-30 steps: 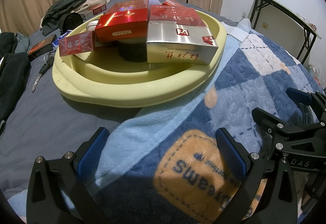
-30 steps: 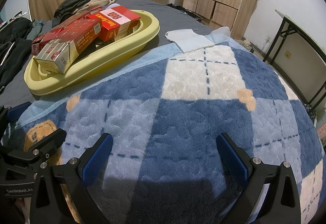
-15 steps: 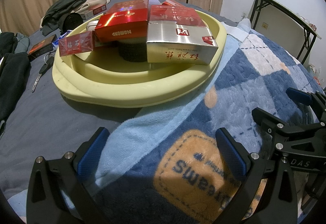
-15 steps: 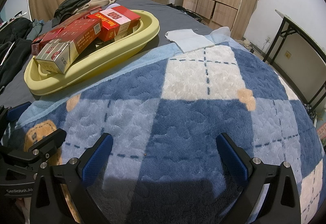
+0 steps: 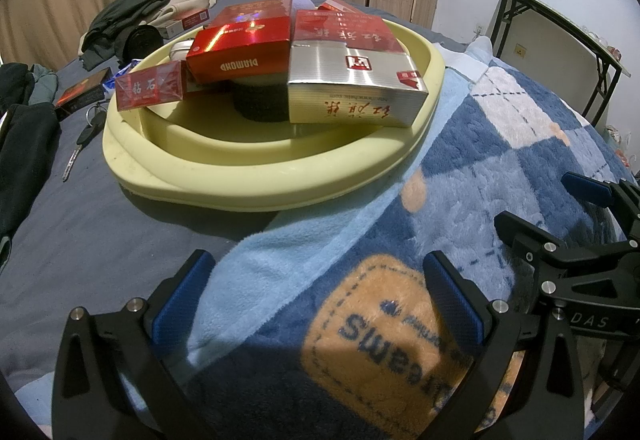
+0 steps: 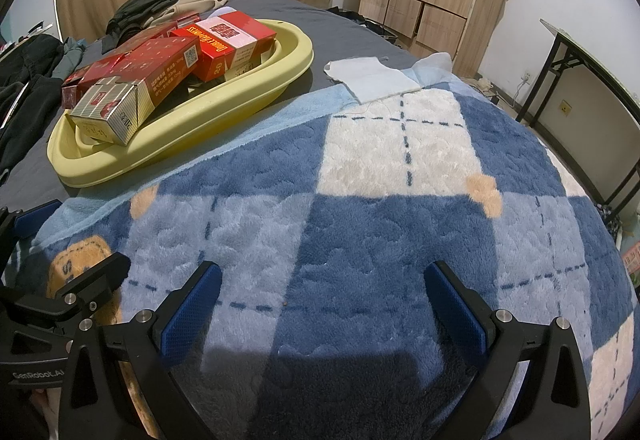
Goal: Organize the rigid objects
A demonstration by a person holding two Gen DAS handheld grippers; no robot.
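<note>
A pale yellow basin [image 5: 256, 184] [image 6: 240, 100] sits on the bed, holding several red and silver cartons. In the left wrist view a silver-and-red carton [image 5: 352, 80] lies at the right, a red DIAMOND carton [image 5: 240, 48] at the centre and a small red box [image 5: 150, 90] at the left. The right wrist view shows the silver-ended carton [image 6: 120, 100] and a red-and-pink carton [image 6: 228, 40]. My left gripper [image 5: 316, 304] is open and empty, low over the blanket in front of the basin. My right gripper [image 6: 320, 308] is open and empty over the blue checked blanket [image 6: 400, 220].
Dark clothes [image 5: 128, 16] are piled behind the basin. A key [image 5: 80, 148] and a small red box [image 5: 80, 96] lie on the grey sheet at the left. A white cloth [image 6: 372, 78] lies beyond the blanket. A black folding table [image 6: 592, 88] stands at the right, wooden cabinets behind.
</note>
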